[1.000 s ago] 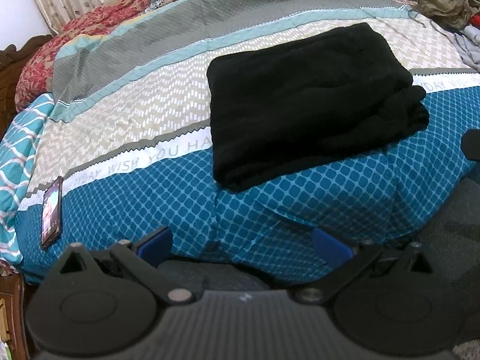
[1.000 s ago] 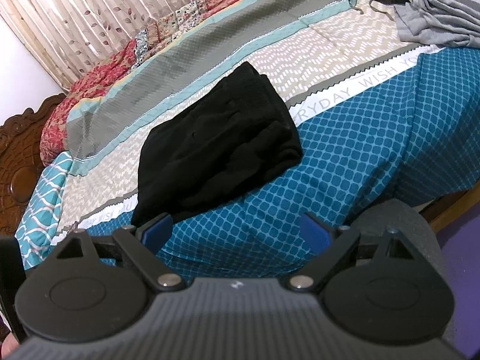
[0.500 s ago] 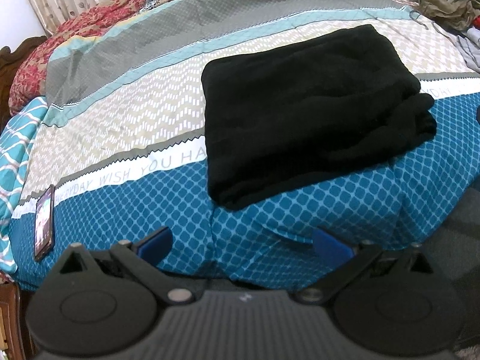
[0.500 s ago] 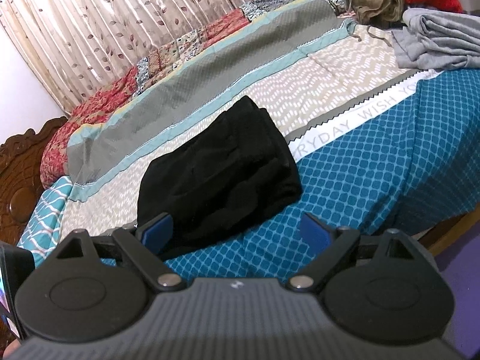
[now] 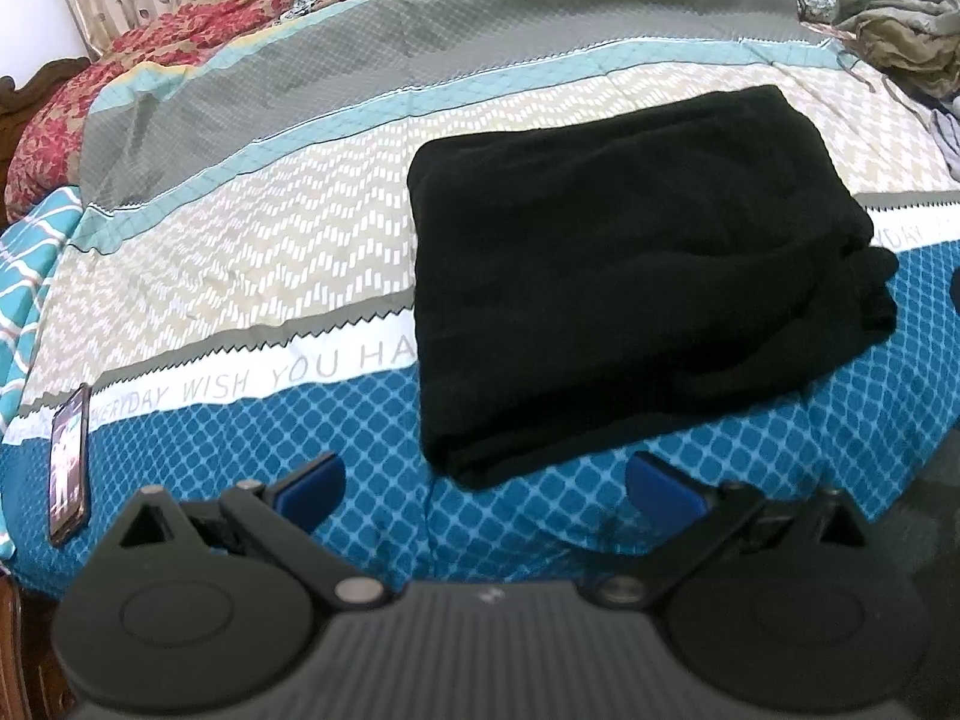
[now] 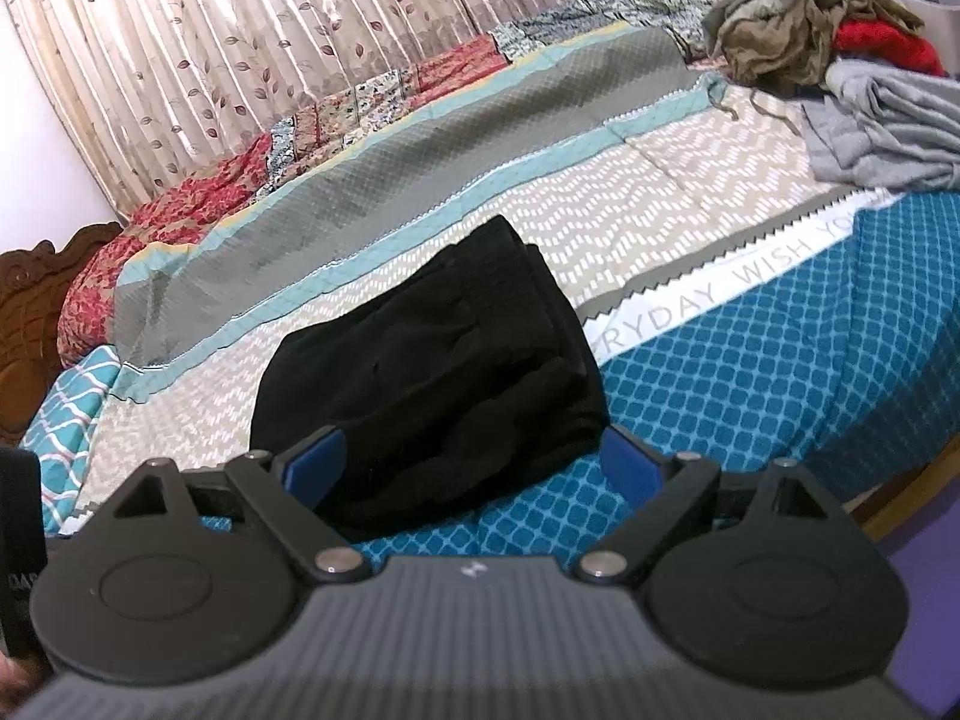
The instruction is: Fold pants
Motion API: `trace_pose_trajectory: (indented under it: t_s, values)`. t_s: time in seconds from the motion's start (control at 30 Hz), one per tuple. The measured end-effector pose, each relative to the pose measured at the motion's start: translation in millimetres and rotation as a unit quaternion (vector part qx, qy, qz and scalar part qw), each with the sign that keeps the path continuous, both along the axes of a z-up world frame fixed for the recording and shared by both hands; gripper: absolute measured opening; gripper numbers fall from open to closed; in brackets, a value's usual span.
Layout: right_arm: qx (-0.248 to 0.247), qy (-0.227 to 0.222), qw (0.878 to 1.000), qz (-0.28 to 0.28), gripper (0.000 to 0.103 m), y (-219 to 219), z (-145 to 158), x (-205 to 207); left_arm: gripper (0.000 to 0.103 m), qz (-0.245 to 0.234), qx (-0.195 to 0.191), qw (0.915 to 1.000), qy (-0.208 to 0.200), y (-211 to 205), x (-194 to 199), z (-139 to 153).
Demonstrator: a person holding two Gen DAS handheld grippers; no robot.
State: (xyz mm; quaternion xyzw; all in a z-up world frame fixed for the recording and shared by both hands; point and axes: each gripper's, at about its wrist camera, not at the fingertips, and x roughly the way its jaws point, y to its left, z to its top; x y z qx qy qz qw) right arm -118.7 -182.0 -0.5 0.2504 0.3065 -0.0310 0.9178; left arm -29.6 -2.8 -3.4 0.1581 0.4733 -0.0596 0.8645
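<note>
- The black pants [image 5: 636, 276] lie folded in a thick bundle on the bed [image 5: 252, 252], near its front edge.
- Left claw [image 5: 486, 477] and right claw [image 6: 474, 462] are both spread wide, holding nothing.
- Risk: a shallow pinch could catch only top layers, undoing the stack.
- A phone [image 5: 69, 474] and a clothes heap [image 6: 840, 60] lie well apart; nothing blocks the way.

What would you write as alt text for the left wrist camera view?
Folded black pants lie on a patterned bedspread, just beyond the open left gripper, which holds nothing. A phone rests near the bed's left edge, and crumpled clothes sit at far right.
</note>
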Motion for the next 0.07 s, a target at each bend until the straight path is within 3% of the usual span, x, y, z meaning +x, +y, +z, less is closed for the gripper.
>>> trace_pose_trajectory:
  t_s: [0.07]
  values:
    - [-0.007, -0.005, 1.0, 0.003, 0.093, 1.9, 0.4, 2.9, 0.103, -0.001, -0.004, 1.0, 0.002, -0.1, 3.3, 0.0]
